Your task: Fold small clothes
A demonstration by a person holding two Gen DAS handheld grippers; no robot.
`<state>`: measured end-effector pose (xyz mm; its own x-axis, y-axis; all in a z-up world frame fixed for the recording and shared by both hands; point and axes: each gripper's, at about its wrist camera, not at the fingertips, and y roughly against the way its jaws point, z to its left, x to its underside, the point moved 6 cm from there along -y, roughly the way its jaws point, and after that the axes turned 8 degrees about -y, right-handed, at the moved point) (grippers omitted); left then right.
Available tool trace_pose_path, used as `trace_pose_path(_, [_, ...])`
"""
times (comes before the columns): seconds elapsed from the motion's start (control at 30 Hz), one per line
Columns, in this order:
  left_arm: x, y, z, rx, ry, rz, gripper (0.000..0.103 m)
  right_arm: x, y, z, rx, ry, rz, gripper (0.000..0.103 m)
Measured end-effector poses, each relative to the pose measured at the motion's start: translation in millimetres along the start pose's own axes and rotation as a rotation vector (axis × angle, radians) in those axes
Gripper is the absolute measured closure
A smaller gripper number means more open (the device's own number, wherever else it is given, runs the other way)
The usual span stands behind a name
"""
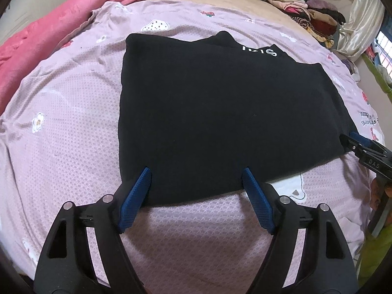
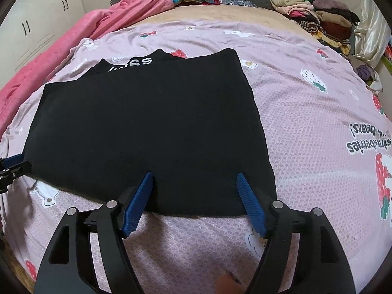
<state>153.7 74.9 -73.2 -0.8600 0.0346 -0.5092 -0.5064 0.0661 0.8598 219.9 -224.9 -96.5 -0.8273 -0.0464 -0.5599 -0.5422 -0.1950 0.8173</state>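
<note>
1. Black garment (image 1: pixel 220 112), left wrist view: it lies flat on the pink bedsheet (image 1: pixel 68 127), folded into a rough rectangle. Its near hem runs side to side just ahead of the claw; the end with white lettering (image 1: pixel 259 50) points away toward the far side of the bed. The long axis looks to run across the picture, though the lens bends it too much to be sure.
2. The left gripper (image 1: pixel 197 177) stands released, its blue pads (image 1: pixel 137 196) spread wide over the near hem, with nothing pinched between them. I cannot tell whether the tips touch the cloth.
3. At the right edge, the right gripper (image 1: pixel 355 144) shows only as a blue tip at the garment's near right corner.
4. No containers appear; loose piles only. A pink blanket (image 1: pixel 49 29) lies along the left, and a heap of clothes (image 1: pixel 303 12) sits at the far right.
5. Right wrist view: the same black garment (image 2: pixel 147 132) lies on the pink bedsheet (image 2: pixel 306 127), lettering (image 2: pixel 133 64) at the far end, near hem toward the camera.
6. The right gripper (image 2: pixel 194 178) is released too, pads apart over the near right part of the hem, gripping nothing.
7. The left gripper's tip (image 2: pixel 14 161) shows at the left edge, by the near left corner.
8. The pink blanket (image 2: pixel 98 24) and the heap of clothes (image 2: pixel 316 14) lie beyond.
</note>
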Motion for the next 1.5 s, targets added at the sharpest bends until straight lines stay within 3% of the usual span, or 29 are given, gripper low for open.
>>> trace_pose_path(0.13, [2.2,1.4,-0.1,-0.001,-0.001,-0.003,0.033,3.0,3.4,0.1,0.008,-0.004,-0.009,0.029])
trace_pose_path(0.27, [4.2,6.0,0.8,0.002,0.006,-0.015,0.033,6.8,8.7,1.0,0.008,-0.015,-0.02,0.019])
trace_pose_path(0.4, [6.4,10.6,2.8,-0.005,0.016,-0.025,0.022,10.9,14.1,5.2,0.014,-0.01,-0.029,0.009])
trace_pose_path(0.5, [8.8,13.8,6.7,0.001,0.035,-0.03,0.021,14.0,18.6,7.9,0.018,-0.007,-0.039,0.007])
trace_pose_path(0.73, [11.0,22.2,13.6,-0.007,0.063,-0.049,0.01,16.9,31.2,13.2,0.007,-0.018,-0.068,0.005])
trace_pose_path(1.07, [15.5,32.1,25.0,-0.005,0.108,-0.065,0.01,14.6,52.2,34.5,-0.014,0.016,-0.115,0.005])
trace_pose_path(1.5, [21.8,46.0,61.4,-0.011,0.216,-0.099,0.01,9.0,66.9,91.1,-0.055,0.122,-0.151,0.005])
